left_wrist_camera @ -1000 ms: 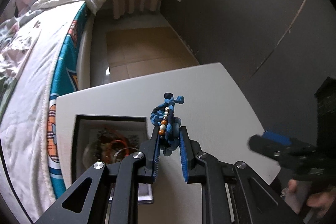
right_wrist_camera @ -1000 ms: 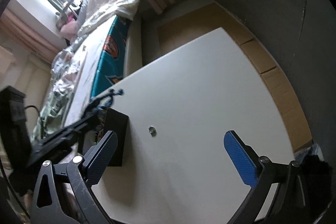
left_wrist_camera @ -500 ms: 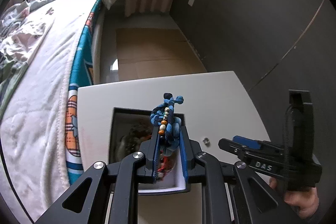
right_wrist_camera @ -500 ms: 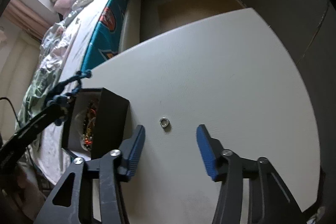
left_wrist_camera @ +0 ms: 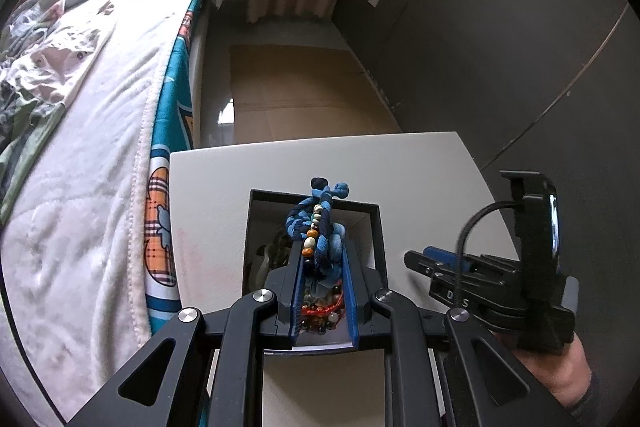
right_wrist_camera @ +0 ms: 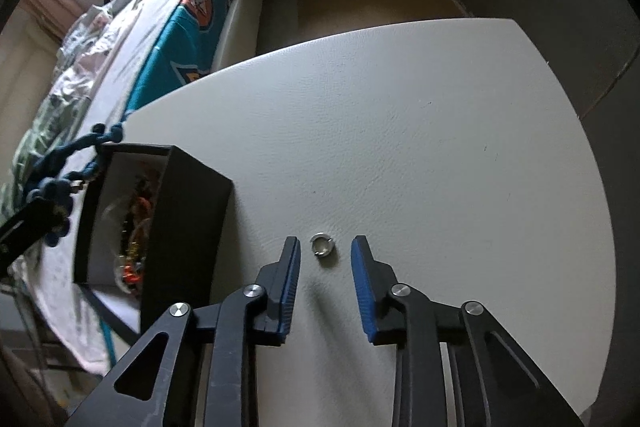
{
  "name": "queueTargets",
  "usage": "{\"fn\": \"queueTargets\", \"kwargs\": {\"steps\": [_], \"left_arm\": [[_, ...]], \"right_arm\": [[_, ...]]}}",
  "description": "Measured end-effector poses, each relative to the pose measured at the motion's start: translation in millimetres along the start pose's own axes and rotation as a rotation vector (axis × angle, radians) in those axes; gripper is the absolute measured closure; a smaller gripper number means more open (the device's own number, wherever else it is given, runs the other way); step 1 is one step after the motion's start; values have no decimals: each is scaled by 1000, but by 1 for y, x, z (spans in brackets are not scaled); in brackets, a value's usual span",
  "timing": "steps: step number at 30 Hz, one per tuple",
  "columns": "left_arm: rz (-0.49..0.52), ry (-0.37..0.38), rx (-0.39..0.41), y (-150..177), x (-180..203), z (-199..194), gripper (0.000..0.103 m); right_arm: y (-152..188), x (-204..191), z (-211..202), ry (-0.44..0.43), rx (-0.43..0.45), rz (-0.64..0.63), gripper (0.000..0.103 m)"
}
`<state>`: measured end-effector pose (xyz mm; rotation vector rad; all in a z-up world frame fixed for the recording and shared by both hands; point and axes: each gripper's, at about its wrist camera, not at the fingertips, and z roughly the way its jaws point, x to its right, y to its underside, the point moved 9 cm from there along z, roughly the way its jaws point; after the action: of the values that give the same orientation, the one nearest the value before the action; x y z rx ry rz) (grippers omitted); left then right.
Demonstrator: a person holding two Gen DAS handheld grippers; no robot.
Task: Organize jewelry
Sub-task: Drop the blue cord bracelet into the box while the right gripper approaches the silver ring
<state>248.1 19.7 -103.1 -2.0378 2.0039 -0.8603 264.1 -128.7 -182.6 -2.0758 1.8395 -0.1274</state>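
My left gripper (left_wrist_camera: 323, 251) is shut on a blue braided bracelet (left_wrist_camera: 320, 223) with small beads and holds it over the open black jewelry box (left_wrist_camera: 372, 227), which holds several pieces of jewelry. In the right wrist view the box (right_wrist_camera: 180, 227) stands at the left on the white table (right_wrist_camera: 400, 127), with the bracelet (right_wrist_camera: 64, 167) above its rim. My right gripper (right_wrist_camera: 325, 247) is open, low over the table, with a small silver ring (right_wrist_camera: 323, 245) lying between its fingertips. It also shows at the right of the left wrist view (left_wrist_camera: 432, 259).
A bed (left_wrist_camera: 88, 147) with a teal-edged blanket runs along the table's left side. A dark wall (left_wrist_camera: 500, 47) stands behind and to the right. Flat cardboard (left_wrist_camera: 300, 95) covers the floor beyond the table's far edge.
My left gripper has carried the bracelet over the box. My right gripper has dropped toward the table, narrowed its opening and come around the silver ring.
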Motion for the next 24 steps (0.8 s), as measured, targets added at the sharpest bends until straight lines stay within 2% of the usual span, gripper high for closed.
{"fn": "queueTargets", "kwargs": {"steps": [5, 7, 11, 15, 17, 18, 19, 21, 24], "left_arm": [[-1, 15, -27, 4, 3, 1, 85], [-11, 35, -43, 6, 6, 1, 85], [-22, 67, -87, 13, 10, 7, 85], [-38, 84, -119, 16, 12, 16, 81], [-57, 112, -120, 15, 13, 15, 76], [-64, 123, -114, 13, 14, 14, 68], [-66, 126, -106, 12, 14, 11, 55], [-70, 118, -85, 7, 13, 7, 41], [-86, 136, -59, 3, 11, -1, 38]], "right_arm": [[-2, -2, 0, 67, 26, -58, 83], [-3, -1, -1, 95, 39, -78, 90], [-1, -1, -7, 70, 38, -69, 90], [-5, -3, -33, 38, 84, -57, 90], [-5, -2, -46, 21, 104, -46, 90], [-5, -3, -51, 9, 113, -40, 92], [-5, -2, -58, -10, 122, -33, 96], [-4, -2, -72, -44, 148, -18, 96], [-5, -3, -82, -68, 174, -16, 96]]}}
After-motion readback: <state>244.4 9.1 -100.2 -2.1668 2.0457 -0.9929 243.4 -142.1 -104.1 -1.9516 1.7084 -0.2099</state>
